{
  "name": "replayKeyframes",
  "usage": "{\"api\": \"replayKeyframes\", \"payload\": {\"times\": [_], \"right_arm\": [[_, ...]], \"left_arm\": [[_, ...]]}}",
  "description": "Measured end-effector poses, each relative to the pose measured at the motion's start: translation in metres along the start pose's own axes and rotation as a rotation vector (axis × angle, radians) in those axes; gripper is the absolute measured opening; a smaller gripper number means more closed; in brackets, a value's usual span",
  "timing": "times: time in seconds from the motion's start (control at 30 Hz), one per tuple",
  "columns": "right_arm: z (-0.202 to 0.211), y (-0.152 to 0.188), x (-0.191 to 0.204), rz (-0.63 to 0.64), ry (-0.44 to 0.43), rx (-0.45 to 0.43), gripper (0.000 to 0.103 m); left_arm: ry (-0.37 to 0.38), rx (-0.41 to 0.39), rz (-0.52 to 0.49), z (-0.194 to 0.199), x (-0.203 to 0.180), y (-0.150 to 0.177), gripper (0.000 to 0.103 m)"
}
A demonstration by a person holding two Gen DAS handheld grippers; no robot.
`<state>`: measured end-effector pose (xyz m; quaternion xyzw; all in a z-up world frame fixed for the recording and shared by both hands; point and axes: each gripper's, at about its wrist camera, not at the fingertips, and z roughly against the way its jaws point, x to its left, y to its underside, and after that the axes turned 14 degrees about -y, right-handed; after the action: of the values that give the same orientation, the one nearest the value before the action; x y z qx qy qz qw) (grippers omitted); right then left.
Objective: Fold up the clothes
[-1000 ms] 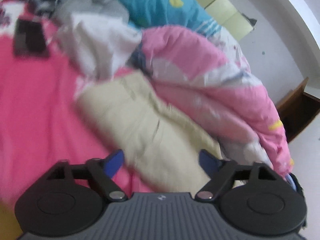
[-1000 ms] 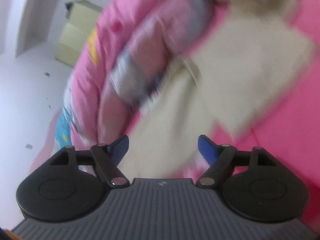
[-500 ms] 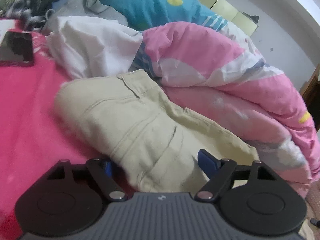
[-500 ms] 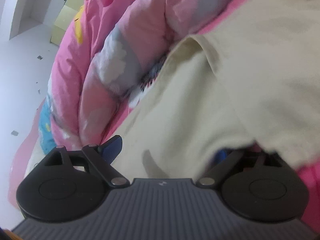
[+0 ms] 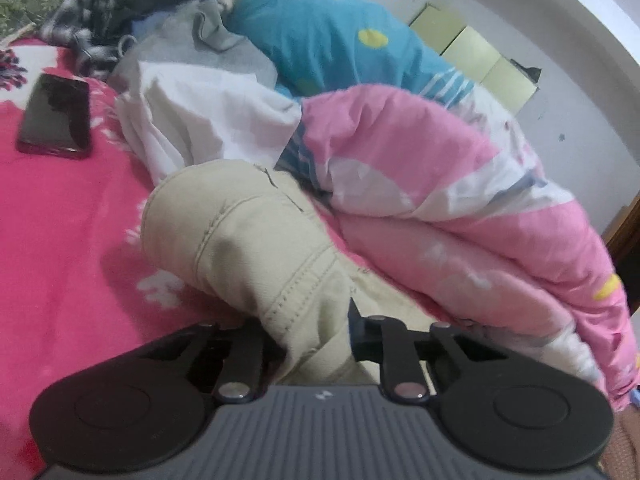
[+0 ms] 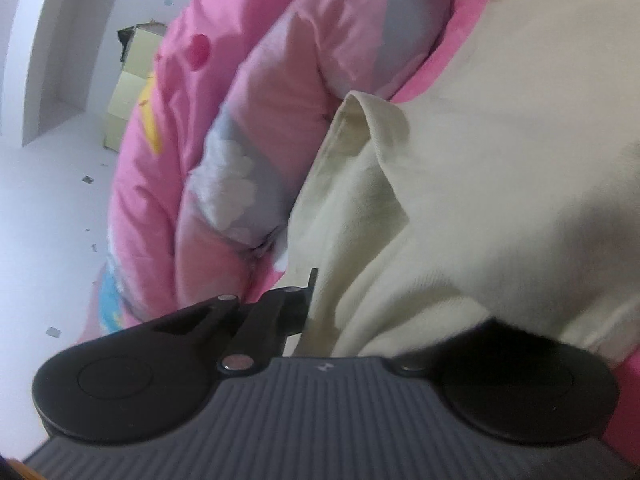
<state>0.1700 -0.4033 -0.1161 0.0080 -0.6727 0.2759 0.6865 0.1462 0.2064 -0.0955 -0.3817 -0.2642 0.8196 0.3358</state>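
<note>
Covering bed: pink sheet (image 5: 60, 220), seen from left wrist only.
Quilt: pink quilt (image 5: 420, 184) heaped beside the beige trousers (image 5: 248, 232).
Trousers: on the sheet; a fold is pinched in the left gripper (image 5: 310, 336), an edge clamped in the right gripper (image 6: 360, 312).
Phone: black phone (image 5: 54, 116), left view only.
Writing: none legible.

A black phone (image 5: 54, 116) lies on the pink bed sheet (image 5: 60, 220) near the bed's far left edge. A pink quilt (image 5: 420, 184) is heaped along the right side, a blue pillow (image 5: 332, 36) behind it. Pale green boxes (image 5: 472, 52) stand by the wall.
</note>
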Motion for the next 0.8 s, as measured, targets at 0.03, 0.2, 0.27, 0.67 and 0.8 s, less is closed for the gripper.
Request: {"api": "replayKeyframes", "payload": {"times": [0.03, 0.2, 0.27, 0.67, 0.8], "right_arm": [[0.009, 0.005, 0.003, -0.004, -0.004, 0.004, 0.003], [0.056, 0.032, 0.018, -0.017, -0.015, 0.034, 0.003], [0.071, 0.048, 0.019, -0.001, -0.002, 0.068, 0.003], [0.117, 0.076, 0.047, 0.266, 0.331, 0.332, 0.042], [0.143, 0.097, 0.096, 0.540, 0.474, 0.318, 0.042]], "left_arm": [[0.006, 0.003, 0.009, 0.009, 0.005, -0.001, 0.019], [0.009, 0.034, 0.040, 0.056, 0.043, 0.006, 0.019], [-0.004, 0.057, 0.053, 0.069, 0.067, 0.015, 0.020], [0.043, 0.057, 0.121, 0.081, 0.153, 0.018, 0.067], [-0.004, -0.060, 0.071, 0.093, 0.167, 0.000, 0.079]]}}
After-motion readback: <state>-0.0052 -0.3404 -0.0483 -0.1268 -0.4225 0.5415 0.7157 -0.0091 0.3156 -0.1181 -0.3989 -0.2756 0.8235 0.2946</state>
